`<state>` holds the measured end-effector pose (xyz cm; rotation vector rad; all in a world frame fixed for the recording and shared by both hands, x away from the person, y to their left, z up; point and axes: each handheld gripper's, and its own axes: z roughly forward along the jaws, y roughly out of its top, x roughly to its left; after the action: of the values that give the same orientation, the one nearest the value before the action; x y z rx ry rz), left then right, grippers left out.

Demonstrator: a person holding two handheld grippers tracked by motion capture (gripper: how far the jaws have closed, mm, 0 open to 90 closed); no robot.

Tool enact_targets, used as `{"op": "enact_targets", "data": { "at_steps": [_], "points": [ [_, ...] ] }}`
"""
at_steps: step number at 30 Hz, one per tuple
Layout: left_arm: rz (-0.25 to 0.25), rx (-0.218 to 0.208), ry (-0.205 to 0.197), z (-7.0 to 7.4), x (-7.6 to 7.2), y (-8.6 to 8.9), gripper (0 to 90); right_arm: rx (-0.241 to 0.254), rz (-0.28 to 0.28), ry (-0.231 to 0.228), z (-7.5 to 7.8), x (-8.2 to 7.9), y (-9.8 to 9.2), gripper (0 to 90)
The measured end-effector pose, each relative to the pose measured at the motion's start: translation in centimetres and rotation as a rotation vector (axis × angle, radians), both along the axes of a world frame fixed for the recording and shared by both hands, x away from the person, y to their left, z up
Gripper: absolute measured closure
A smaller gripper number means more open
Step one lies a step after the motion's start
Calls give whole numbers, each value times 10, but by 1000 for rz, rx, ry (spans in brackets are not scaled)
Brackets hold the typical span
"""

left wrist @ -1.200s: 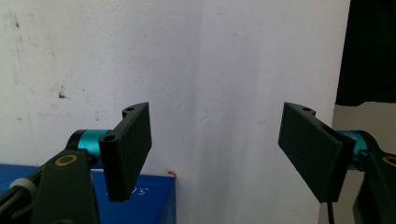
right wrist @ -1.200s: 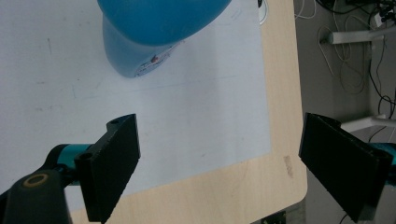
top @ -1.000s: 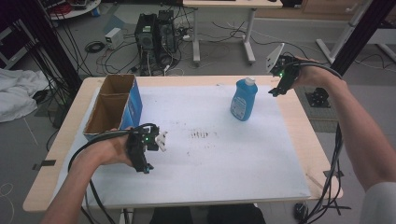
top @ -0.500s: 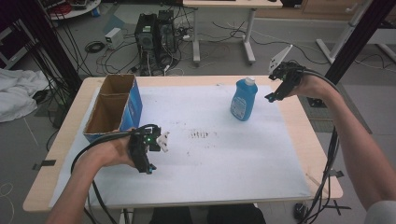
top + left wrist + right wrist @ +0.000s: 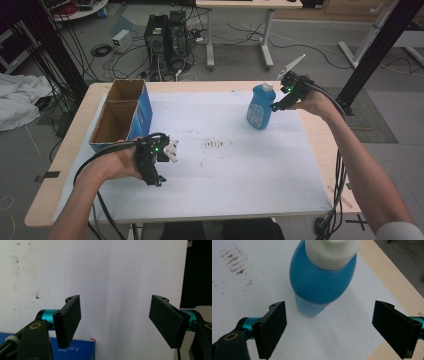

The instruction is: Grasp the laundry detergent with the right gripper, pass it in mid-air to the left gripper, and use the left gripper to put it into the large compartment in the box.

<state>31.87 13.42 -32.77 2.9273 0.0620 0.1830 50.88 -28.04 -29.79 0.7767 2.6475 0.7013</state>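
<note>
Blue bottle [image 5: 260,106] with white cap, upright on the white sheet [image 5: 240,170] near the table's far right corner. In the high view the right gripper [image 5: 278,106] sits just beside the bottle's right flank, whether touching it cannot be told there; the right gripper view [image 5: 329,327] looks down on the bottle [image 5: 322,282] from above and shows both jaws spread wide, short of the bottle, nothing between the pads. It also shows the bare wooden table [image 5: 387,280] edge past the sheet. Left gripper [image 5: 156,172], near the front left of the sheet, rests just by the open cardboard box [image 5: 120,117] with blue sides. The left gripper view [image 5: 115,320] shows its jaws parted and empty over plain white sheet, with a strip of the box's blue side [image 5: 75,350] at the bottom.
</note>
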Motion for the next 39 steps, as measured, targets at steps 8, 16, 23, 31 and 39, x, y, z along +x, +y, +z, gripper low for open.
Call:
{"op": "enact_targets", "data": {
  "at_steps": [8,16,23,31,39],
  "points": [
    [-6,-1,-12,-1,1,1,258,114,-90,-35,-12,-3,10,116],
    [4,-5,1,-4,0,3,258,213,-159,-70,-30,-4,15,116],
    [4,-5,0,-7,1,2,258,219,-184,-76,-41,-1,21,116],
    [10,-5,3,-7,1,4,258,232,-207,-85,-52,1,24,117],
    [11,-3,4,-10,1,5,258,240,-216,-89,-57,1,26,117]
  ]
}}
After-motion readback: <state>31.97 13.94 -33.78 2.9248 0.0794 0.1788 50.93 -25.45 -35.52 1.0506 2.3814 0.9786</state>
